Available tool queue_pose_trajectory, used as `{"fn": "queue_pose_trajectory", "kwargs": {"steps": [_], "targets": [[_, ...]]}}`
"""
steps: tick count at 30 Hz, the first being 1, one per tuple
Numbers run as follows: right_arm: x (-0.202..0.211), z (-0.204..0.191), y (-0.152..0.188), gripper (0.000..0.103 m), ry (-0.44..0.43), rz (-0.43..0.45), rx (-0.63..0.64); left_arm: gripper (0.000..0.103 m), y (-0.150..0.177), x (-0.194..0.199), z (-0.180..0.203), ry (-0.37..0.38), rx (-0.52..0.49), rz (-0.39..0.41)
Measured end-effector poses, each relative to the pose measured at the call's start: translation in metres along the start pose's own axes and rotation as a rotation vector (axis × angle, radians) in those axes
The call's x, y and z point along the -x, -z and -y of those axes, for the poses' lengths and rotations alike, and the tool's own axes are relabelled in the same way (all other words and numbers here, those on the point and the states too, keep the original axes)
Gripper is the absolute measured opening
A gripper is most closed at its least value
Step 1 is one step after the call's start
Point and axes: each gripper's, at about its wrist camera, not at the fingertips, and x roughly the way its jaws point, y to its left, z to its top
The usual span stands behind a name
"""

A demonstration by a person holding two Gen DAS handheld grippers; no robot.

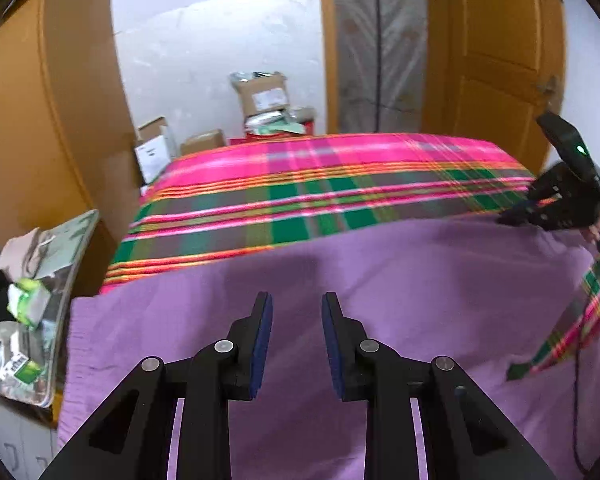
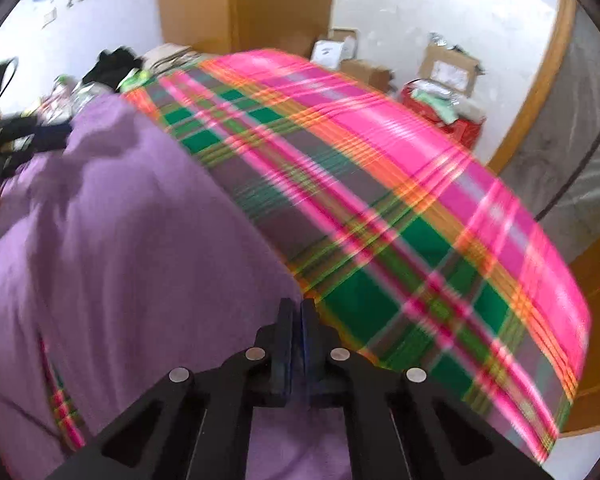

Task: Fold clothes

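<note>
Item: flat lilac knit garment (image 1: 380, 280) on pink-green plaid bedsheet (image 1: 320, 184), 0 folds visible (early stage). Left gripper (image 1: 297, 312) parted, empty; right gripper (image 2: 297, 316) closed at the garment's edge, hold unclear.

Right hand-held gripper (image 2: 297, 312) shut at purple garment (image 2: 120, 232) edge on plaid cloth (image 2: 380, 184).

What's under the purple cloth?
The purple cloth lies on a plaid sheet, which shows beyond its far edge and at a gap near the right side. How far the sheet runs beneath, and anything else below, is covered.
</note>
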Motion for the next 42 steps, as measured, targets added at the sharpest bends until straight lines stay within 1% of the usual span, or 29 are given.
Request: {"fn": "queue_pose_trajectory", "kwargs": {"steps": [2, 4, 5, 7, 9, 11, 12, 17, 20, 22, 23, 24, 25, 26, 27, 29, 31, 32, 33, 34, 35, 36, 37, 38, 40, 42], "targets": [[-0.001, 0.009, -0.002, 0.005, 0.012, 0.009, -0.032, 0.027, 0.001, -0.001, 0.01, 0.013, -0.009, -0.005], [-0.008, 0.009, 0.0, 0.005, 0.039, -0.017, -0.03, 0.027, 0.002, -0.004, 0.016, 0.025, -0.009, -0.011], [-0.009, 0.01, 0.001, 0.009, 0.046, -0.022, -0.035, 0.027, 0.003, -0.007, 0.02, 0.039, -0.003, -0.021], [0.003, 0.017, 0.006, 0.011, 0.037, 0.001, -0.074, 0.027, 0.005, -0.013, 0.029, 0.066, -0.001, -0.048], [0.016, 0.025, 0.012, 0.014, 0.03, 0.02, -0.11, 0.027, 0.01, -0.017, 0.041, 0.09, -0.02, -0.071], [0.027, 0.034, 0.023, 0.025, 0.029, 0.023, -0.121, 0.027, 0.015, -0.018, 0.054, 0.112, -0.05, -0.084], [0.031, 0.04, 0.031, 0.026, 0.034, 0.016, -0.131, 0.027, 0.018, -0.018, 0.06, 0.123, -0.066, -0.09], [0.043, 0.071, 0.071, 0.027, 0.061, -0.039, -0.193, 0.027, 0.031, -0.018, 0.087, 0.159, -0.139, -0.121], [0.047, 0.08, 0.089, 0.028, 0.036, -0.039, -0.219, 0.025, 0.034, -0.017, 0.096, 0.164, -0.157, -0.117], [0.049, 0.079, 0.092, 0.028, 0.021, -0.033, -0.215, 0.025, 0.034, -0.015, 0.097, 0.174, -0.15, -0.122], [0.05, 0.077, 0.092, 0.022, 0.014, -0.03, -0.208, 0.025, 0.034, -0.014, 0.098, 0.179, -0.147, -0.124], [0.051, 0.076, 0.092, 0.011, 0.006, -0.027, -0.202, 0.025, 0.033, -0.014, 0.099, 0.18, -0.144, -0.125], [0.051, 0.074, 0.092, 0.003, 0.013, -0.026, -0.191, 0.025, 0.033, -0.013, 0.099, 0.18, -0.141, -0.125], [0.051, 0.073, 0.089, 0.003, 0.049, -0.026, -0.171, 0.025, 0.033, -0.012, 0.1, 0.181, -0.139, -0.124], [0.051, 0.075, 0.087, 0.003, 0.067, -0.018, -0.169, 0.025, 0.031, -0.012, 0.101, 0.183, -0.135, -0.124], [0.054, 0.083, 0.086, 0.002, 0.081, 0.009, -0.205, 0.026, 0.028, -0.01, 0.104, 0.185, -0.132, -0.118], [0.058, 0.092, 0.089, 0.003, 0.13, 0.03, -0.243, 0.026, 0.025, -0.008, 0.108, 0.187, -0.133, -0.108], [0.063, 0.099, 0.092, 0.003, 0.135, 0.045, -0.274, 0.026, 0.023, -0.007, 0.111, 0.186, -0.132, -0.103], [0.069, 0.106, 0.097, 0.004, 0.136, 0.061, -0.307, 0.026, 0.021, -0.006, 0.114, 0.186, -0.132, -0.098], [0.077, 0.115, 0.105, 0.009, 0.127, 0.082, -0.347, 0.026, 0.02, -0.004, 0.117, 0.189, -0.13, -0.093], [0.085, 0.124, 0.114, 0.018, 0.119, 0.103, -0.386, 0.026, 0.018, -0.004, 0.119, 0.191, -0.13, -0.089], [0.094, 0.133, 0.125, 0.022, 0.117, 0.123, -0.423, 0.026, 0.016, -0.003, 0.121, 0.192, -0.132, -0.086], [0.102, 0.142, 0.136, 0.03, 0.115, 0.143, -0.461, 0.026, 0.016, -0.001, 0.123, 0.192, -0.135, -0.083], [0.111, 0.151, 0.148, 0.034, 0.109, 0.163, -0.5, 0.026, 0.015, 0.0, 0.125, 0.192, -0.137, -0.083], [0.122, 0.17, 0.175, 0.035, 0.094, 0.182, -0.572, 0.026, 0.013, 0.0, 0.128, 0.193, -0.141, -0.082], [0.128, 0.181, 0.196, 0.037, 0.089, 0.182, -0.626, 0.026, 0.012, 0.0, 0.131, 0.196, -0.14, -0.081]]}}
